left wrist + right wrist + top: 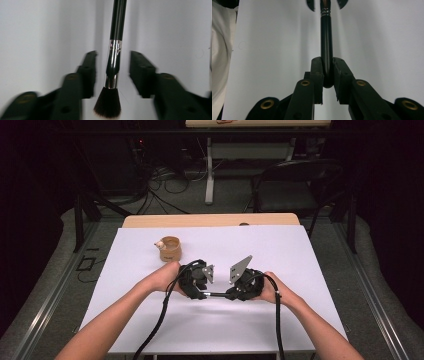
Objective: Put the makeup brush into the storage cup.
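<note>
A makeup brush (114, 50) with a black handle, a silver ferrule and dark bristles lies level between the two grippers over the white table cover (280, 250). My left gripper (112, 53) is open, with a jaw on either side of the ferrule and a gap on both sides. My right gripper (327, 60) is shut on the end of the brush handle (326, 42). In the high view, the left gripper (206, 293) and right gripper (228, 295) face each other near the table's middle, with the brush (216, 294) bridging them.
A short tan cup (170, 249) with a small white thing (159, 243) at its left rim stands just behind the left hand. A wooden table edge (210, 220) shows at the back, and a dark chair (295, 185) stands beyond it.
</note>
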A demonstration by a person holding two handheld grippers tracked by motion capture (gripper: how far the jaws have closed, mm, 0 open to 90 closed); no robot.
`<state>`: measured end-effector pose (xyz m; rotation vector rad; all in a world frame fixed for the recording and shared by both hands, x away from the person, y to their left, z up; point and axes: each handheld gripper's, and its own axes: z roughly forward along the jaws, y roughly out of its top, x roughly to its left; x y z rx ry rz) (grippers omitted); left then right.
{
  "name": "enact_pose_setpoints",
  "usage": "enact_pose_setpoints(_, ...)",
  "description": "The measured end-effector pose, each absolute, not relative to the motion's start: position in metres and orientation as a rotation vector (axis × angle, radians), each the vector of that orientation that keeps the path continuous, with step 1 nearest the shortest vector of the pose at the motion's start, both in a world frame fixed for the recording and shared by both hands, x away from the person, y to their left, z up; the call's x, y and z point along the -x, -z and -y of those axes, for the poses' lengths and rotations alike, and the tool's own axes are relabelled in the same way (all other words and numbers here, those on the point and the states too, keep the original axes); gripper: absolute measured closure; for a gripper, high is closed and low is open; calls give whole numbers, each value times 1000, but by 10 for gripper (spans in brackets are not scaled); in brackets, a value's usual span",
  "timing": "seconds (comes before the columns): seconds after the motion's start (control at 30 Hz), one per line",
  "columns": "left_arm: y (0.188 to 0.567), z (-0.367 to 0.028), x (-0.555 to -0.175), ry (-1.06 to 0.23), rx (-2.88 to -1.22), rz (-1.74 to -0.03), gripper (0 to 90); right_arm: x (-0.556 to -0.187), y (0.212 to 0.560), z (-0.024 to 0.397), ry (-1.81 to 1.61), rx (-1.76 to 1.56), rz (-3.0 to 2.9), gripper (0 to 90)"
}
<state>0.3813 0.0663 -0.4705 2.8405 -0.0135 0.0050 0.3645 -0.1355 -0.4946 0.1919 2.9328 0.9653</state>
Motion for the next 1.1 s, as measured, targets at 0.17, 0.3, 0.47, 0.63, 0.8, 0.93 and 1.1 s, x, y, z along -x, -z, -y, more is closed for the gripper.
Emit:
enact_pose_setpoints(0.17, 471, -77, -380, -36, -2763, -104, 246, -363, 495, 140, -984, -222, -2914, 796)
enact_pose_setpoints(0.3, 473, -90, -377, -64, -2696, -163, 133, -362, 495, 143, -1000, -241, -2907, 796)
enact_pose_setpoints(0.47, 478, -107, -372, -106, -2635, -239, 40, -360, 498, 147, -1011, -261, -2896, 796)
enact_pose_setpoints(0.63, 485, -123, -365, -119, -2595, -296, 10, -358, 500, 154, -1024, -291, -2887, 796)
enact_pose_setpoints(0.8, 494, -139, -358, -135, -2516, -360, 5, -357, 499, 159, -1045, -328, -2868, 796)
enact_pose_setpoints(0.93, 504, -148, -355, -129, -2433, -421, 4, -356, 501, 163, -1064, -340, -2849, 796)
enact_pose_setpoints(1.1, 510, -153, -354, -153, -2403, -450, 0, -352, 500, 168, -1080, -364, -2827, 796)
